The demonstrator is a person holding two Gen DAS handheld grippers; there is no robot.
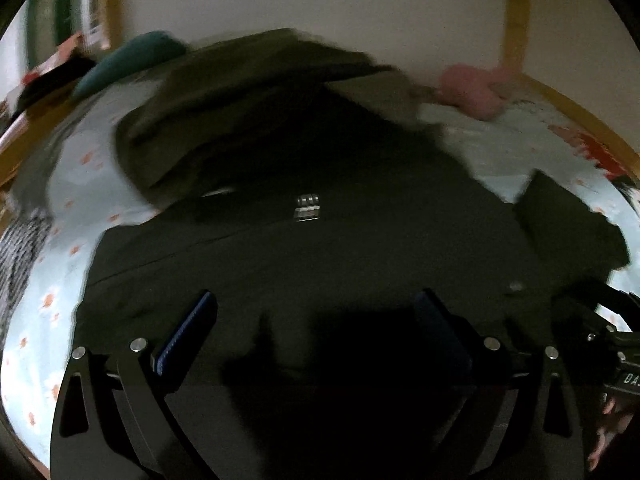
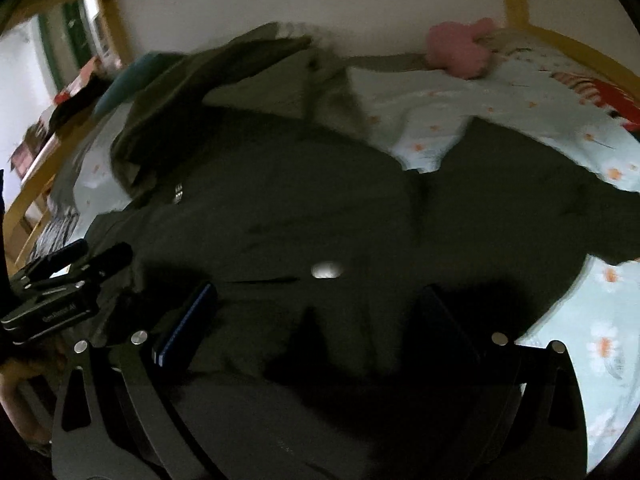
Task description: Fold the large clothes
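Pale walls and a yellow wooden bed frame (image 2: pixel 516 4) close the far side of the scene, and a mattress with a light blue flower-print sheet (image 2: pixel 440 120) fills the space below them. On this sheet lies the task's thing, a large dark olive garment (image 2: pixel 280 200), spread across the middle of the bed and reaching to the near edge under both tools. Its far part is bunched up in a lighter heap, and one flap goes out to the right over the sheet. A small metal clasp (image 1: pixel 308 208) shines on the cloth in the left wrist view, and a pale round button (image 2: pixel 327 270) shows in the right wrist view.

At the far right, close to the wall, sits a pink soft toy (image 2: pixel 460 50). At the far left a teal cushion (image 1: pixel 132 60) rests beside the heap. Striped grey fabric (image 1: pixel 20 256) lies at the left edge of the bed.

Both pictures are blurred. The left gripper (image 1: pixel 316 316) hangs above the near part of the garment with its fingers spread wide and nothing between them. The right gripper (image 2: pixel 320 312) is just beside it to the right, also with fingers spread apart and empty above the dark cloth. Each tool appears at the edge of the other's view.
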